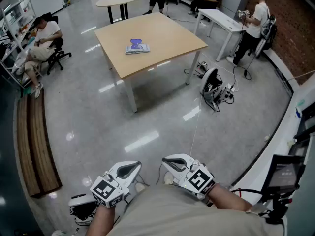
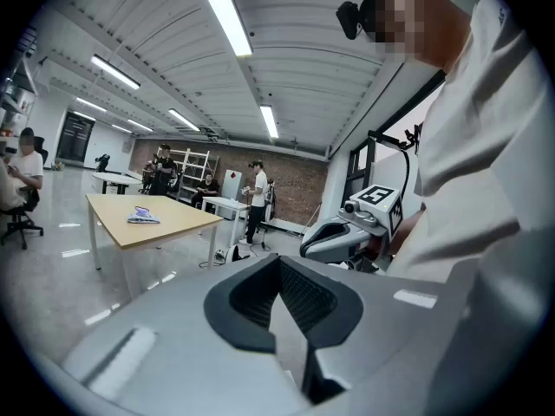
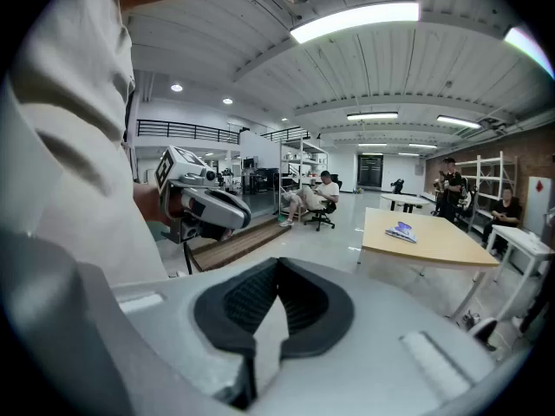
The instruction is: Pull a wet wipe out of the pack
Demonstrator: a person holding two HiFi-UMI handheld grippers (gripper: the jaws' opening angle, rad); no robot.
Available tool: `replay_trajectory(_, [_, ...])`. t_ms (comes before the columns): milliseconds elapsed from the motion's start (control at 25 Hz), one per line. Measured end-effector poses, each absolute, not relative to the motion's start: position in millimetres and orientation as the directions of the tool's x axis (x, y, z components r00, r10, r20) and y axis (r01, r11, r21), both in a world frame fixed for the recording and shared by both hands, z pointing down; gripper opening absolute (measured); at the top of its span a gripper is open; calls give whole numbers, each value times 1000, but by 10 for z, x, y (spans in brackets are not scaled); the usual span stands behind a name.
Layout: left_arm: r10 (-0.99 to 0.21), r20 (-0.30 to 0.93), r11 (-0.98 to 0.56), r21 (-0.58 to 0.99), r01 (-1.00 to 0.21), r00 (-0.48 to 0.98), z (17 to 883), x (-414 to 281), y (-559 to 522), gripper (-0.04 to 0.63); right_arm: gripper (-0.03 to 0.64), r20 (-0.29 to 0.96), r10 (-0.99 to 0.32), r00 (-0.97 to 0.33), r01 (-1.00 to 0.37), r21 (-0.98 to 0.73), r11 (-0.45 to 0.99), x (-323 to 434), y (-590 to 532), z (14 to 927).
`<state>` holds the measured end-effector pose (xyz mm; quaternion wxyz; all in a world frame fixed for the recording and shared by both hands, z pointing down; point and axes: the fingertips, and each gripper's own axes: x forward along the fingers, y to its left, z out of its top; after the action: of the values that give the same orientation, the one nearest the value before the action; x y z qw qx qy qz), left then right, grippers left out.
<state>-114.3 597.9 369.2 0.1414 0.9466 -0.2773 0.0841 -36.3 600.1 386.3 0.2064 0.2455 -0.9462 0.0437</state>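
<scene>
The wet wipe pack (image 1: 137,47), a flat blue-and-white packet, lies on the square wooden table (image 1: 167,36) far across the floor from me. It shows small in the left gripper view (image 2: 143,217) and in the right gripper view (image 3: 401,230). My left gripper (image 1: 130,168) and right gripper (image 1: 175,162) are held close to my body, side by side, well short of the table. Both have their jaws together with nothing between them. Each gripper view shows its own shut jaws, the left gripper (image 2: 278,261) and the right gripper (image 3: 277,265), and the other gripper beside it.
A wide stretch of glossy floor separates me from the table. A helmet-like device with cables (image 1: 212,86) lies on the floor by the table's right leg. A wooden bench (image 1: 34,146) runs along the left. A person sits at the left (image 1: 44,41) and another stands at a white desk (image 1: 253,26).
</scene>
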Motion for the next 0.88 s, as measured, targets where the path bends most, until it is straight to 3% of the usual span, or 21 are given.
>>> replay_trajectory(880, [-507,236,-805,215,-553,829,3726,-829,5899,6,3,423,-487,-765,-507,72,859,-51,5829,3962])
